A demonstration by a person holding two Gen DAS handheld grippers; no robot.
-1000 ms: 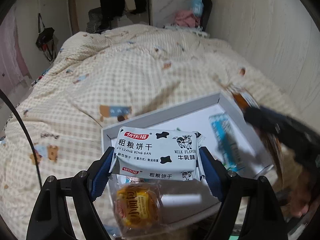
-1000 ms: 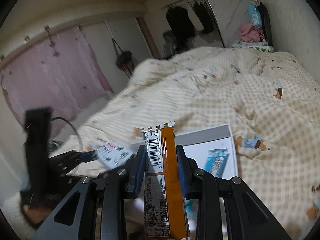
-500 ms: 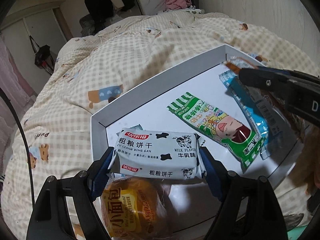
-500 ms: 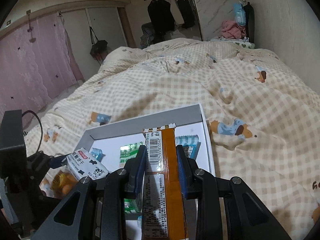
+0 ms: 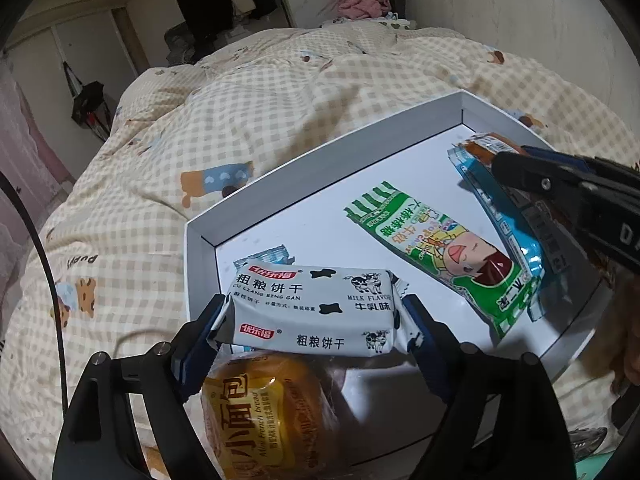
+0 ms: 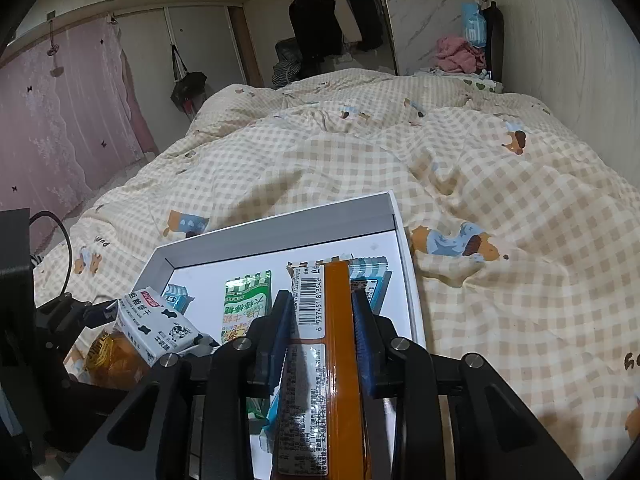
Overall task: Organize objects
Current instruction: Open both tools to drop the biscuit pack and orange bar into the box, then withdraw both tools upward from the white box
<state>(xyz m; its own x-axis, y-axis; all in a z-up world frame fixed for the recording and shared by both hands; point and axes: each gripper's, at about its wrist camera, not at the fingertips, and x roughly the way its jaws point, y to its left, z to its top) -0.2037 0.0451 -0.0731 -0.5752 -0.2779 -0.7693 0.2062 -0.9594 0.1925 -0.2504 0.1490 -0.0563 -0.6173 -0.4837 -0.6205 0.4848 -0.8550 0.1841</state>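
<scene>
Snack packets lie in a shallow white tray (image 5: 320, 148) that sits on a bed under a checked quilt (image 5: 240, 100). The left gripper (image 5: 316, 320) tilts steeply down over the tray's near left corner; its jaws have just been opening, yet the milk-flavour biscuit pack (image 5: 312, 308) still spans the gap between its blue pads. Below that pack a small French bread bun (image 5: 260, 416) in clear wrap lies at the tray's near edge. The right gripper (image 6: 320, 316) points less steeply down over the tray's right side; its jaws have also just been opening, and the orange bar packet (image 6: 328, 340) stands lengthwise between them, with a gap showing at the left pad. A green milk candy packet (image 5: 436, 256) rests flat mid-tray, just beside a blue packet (image 5: 508, 232) under the right gripper.
</scene>
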